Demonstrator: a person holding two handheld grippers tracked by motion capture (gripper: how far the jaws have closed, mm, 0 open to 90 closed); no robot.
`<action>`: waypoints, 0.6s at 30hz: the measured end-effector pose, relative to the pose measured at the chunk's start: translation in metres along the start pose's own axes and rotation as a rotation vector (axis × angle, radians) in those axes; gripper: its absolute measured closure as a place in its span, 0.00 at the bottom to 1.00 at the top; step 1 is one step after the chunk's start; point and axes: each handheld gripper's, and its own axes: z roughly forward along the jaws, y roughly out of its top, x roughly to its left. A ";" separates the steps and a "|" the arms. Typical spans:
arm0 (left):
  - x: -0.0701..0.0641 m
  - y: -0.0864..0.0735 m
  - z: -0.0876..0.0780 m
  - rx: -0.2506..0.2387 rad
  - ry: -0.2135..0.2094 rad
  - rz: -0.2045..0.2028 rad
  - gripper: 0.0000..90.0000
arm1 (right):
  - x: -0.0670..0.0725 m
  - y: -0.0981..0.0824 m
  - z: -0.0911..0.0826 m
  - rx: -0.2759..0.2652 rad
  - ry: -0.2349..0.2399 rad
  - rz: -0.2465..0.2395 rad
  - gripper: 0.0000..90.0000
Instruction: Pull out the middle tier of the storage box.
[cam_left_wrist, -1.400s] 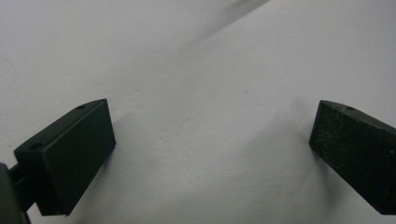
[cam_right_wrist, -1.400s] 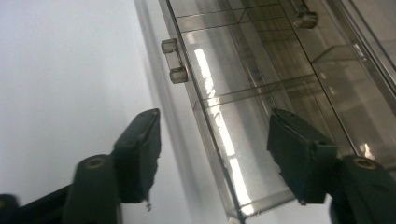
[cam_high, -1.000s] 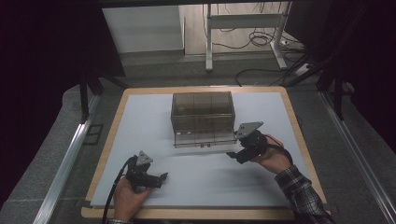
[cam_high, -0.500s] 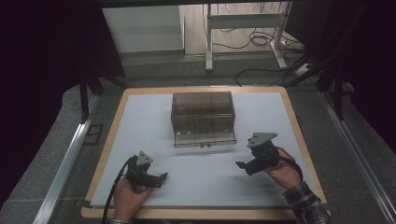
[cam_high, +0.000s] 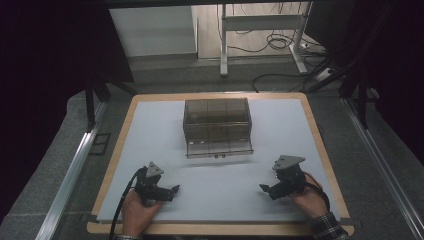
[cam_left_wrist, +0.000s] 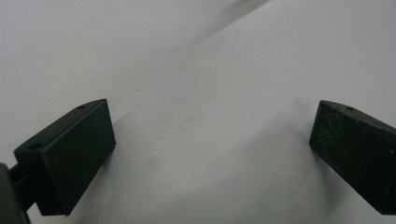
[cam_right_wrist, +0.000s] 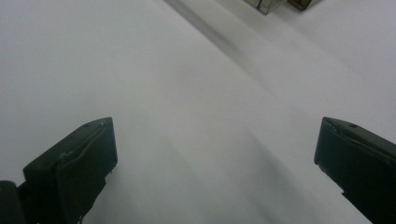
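Box: a smoky see-through plastic box (cam_high: 217, 125) stands upright on the white surface (cam_high: 150, 130), toward twelve o'clock of the sheet's middle; its clear front panel lies folded down flat at the six o'clock side.
Box corner: in the right gripper view a corner of the box (cam_right_wrist: 275, 4) shows at about one o'clock, far beyond the jaws.
Left tongs: the left tongs (cam_high: 173, 190) sit at about seven o'clock from the box, well apart from it, held low over the surface and pointing toward three o'clock.
Left tongs state: the jaws stand wide apart with nothing between them (the left gripper view has bare white sheet in the gap).
Left hand: the left hand (cam_high: 139, 212) grips the body from the six o'clock side, and a black cable (cam_high: 122, 200) loops off at its nine o'clock side.
Right tongs: the right tongs (cam_high: 264, 188) sit at about five o'clock from the box, well apart from it, pointing toward nine o'clock.
Right tongs state: the jaws have just been opening and now stand wide, with nothing between them.
Right hand: the right hand (cam_high: 307, 197) holds the body, with a plaid sleeve (cam_high: 327, 227) at the wrist.
Frame: a wooden border (cam_high: 320, 150) rims the white sheet.
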 end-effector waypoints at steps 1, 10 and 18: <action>0.000 0.000 0.000 0.000 0.000 0.000 0.00 | 0.001 -0.002 0.000 -0.001 -0.001 0.005 0.00; 0.000 0.000 0.000 0.000 0.000 0.000 0.00 | 0.004 -0.015 0.007 0.007 0.000 0.033 0.00; 0.000 0.000 0.000 0.000 0.000 0.000 0.00 | 0.000 -0.021 0.009 -0.015 0.027 0.081 0.00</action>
